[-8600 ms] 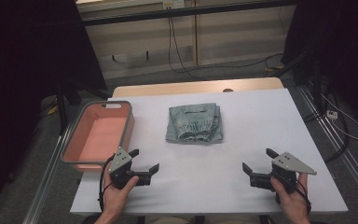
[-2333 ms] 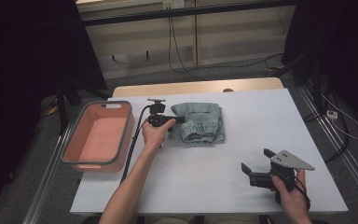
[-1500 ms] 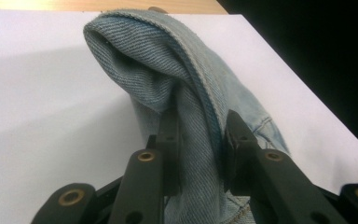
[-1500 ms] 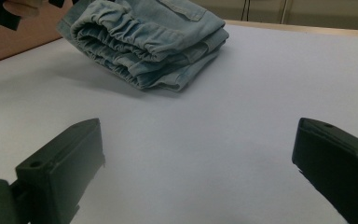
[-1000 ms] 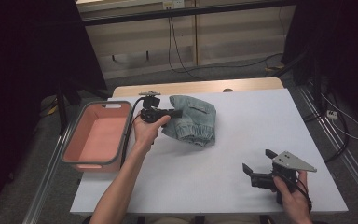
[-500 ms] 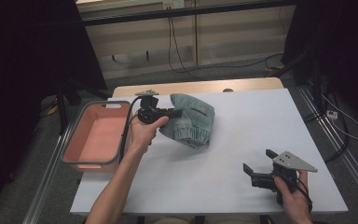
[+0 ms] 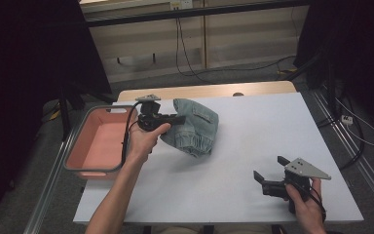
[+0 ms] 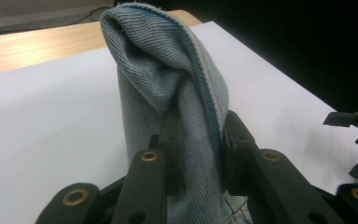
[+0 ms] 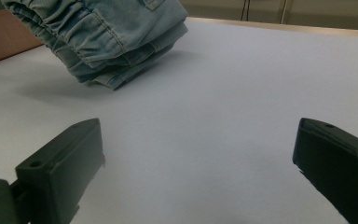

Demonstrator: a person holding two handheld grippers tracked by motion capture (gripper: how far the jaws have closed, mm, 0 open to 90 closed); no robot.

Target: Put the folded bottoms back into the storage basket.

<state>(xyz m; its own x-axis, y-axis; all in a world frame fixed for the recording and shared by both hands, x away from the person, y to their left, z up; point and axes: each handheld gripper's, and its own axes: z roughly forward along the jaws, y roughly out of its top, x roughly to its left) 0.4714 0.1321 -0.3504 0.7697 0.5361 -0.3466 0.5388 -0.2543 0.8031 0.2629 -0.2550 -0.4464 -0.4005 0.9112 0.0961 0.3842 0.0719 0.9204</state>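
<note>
Jeans [image 7: 195,127], folded light-blue denim, hang partly lifted above the white surface [image 7: 233,195], toward its far left part, just beside a pink tray [image 7: 73,163] that sits at the surface's left edge. The left hand-held gripper [image 7: 179,118] has its two black jaws closed tight on a fold of the denim; in the left gripper view the pinched cloth [image 8: 172,93] rises between the jaws as a rounded hump, with the fabric pressed against both inner faces. A person's left hand [image 7: 143,139] holds that hand-held gripper, the forearm reaching in from the bottom edge, and a black cable loops from it over the tray's rim. In the right gripper view the lower side of the bundle [image 9: 107,42] shows its elastic cuff and stacked folds; one low corner is near or on the surface, and which cannot be told. The right hand-held gripper [image 7: 265,176] rests low at the near right part of the surface, well apart from the jeans, held by the right hand [image 7: 307,207]. Its jaws stand wide apart with nothing between them but bare surface.
</note>
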